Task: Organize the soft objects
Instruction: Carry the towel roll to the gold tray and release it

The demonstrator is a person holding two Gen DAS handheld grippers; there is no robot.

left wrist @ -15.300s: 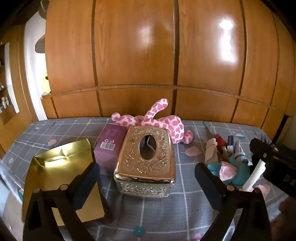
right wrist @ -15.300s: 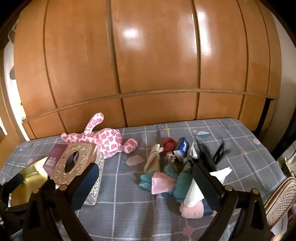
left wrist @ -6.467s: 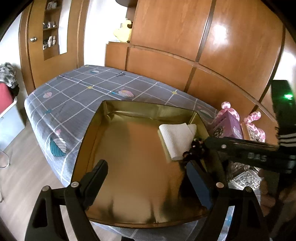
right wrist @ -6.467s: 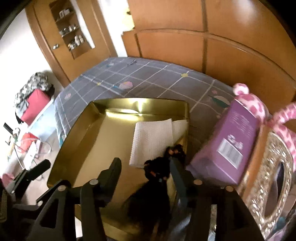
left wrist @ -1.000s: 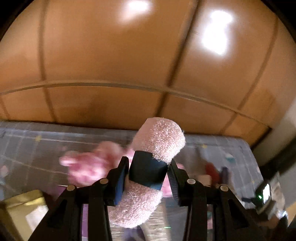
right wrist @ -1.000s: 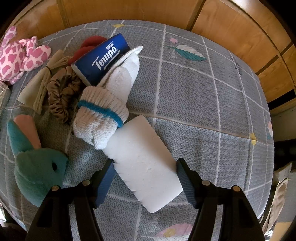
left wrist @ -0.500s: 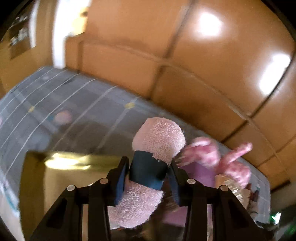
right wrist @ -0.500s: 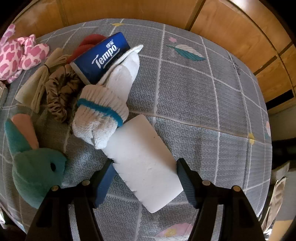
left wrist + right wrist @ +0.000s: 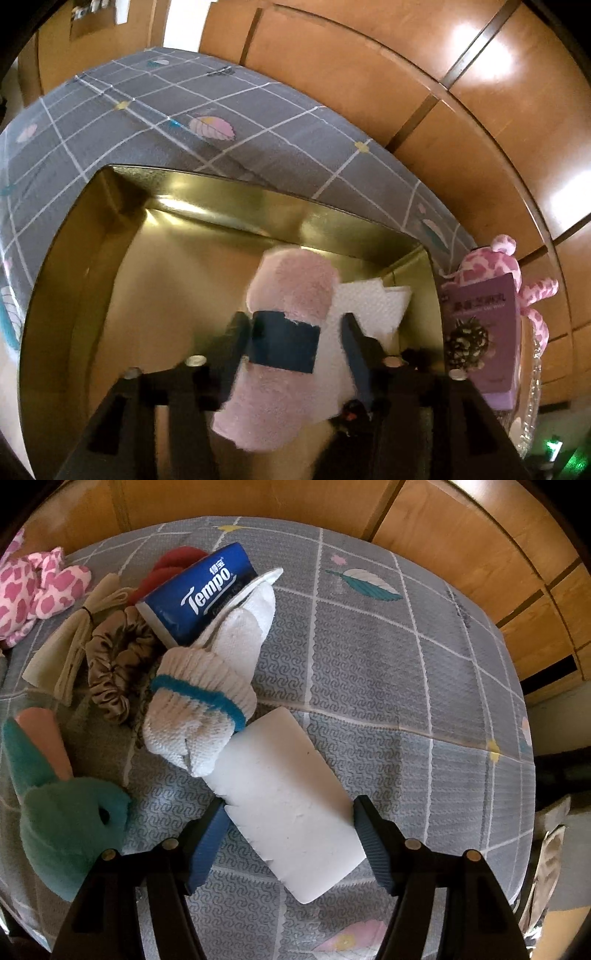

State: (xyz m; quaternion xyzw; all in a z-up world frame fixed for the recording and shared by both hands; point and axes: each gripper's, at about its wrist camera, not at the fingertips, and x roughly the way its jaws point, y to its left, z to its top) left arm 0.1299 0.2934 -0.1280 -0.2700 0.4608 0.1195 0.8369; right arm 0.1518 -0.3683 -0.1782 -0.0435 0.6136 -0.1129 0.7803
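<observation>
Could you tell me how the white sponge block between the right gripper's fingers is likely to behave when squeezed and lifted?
The white sponge block looks foam-like, so it probably compresses and weighs little. Its flat faces suggest it won't roll. The white sock overlaps its far end and may drag along.

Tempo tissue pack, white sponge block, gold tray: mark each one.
Tempo tissue pack (image 9: 201,590), right wrist view, on its blue printed face.
White sponge block (image 9: 288,797), right wrist view, middle of its top.
Gold tray (image 9: 258,206), left wrist view, far inner wall.

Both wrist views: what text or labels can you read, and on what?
"Tempo": white lettering on the blue tissue pack, right wrist view.
Small characters above "Tempo" and the line beneath it: too small to read.
Purple box, left wrist view: a pale printed line, too blurred to read.
Nothing else carries text.
</observation>
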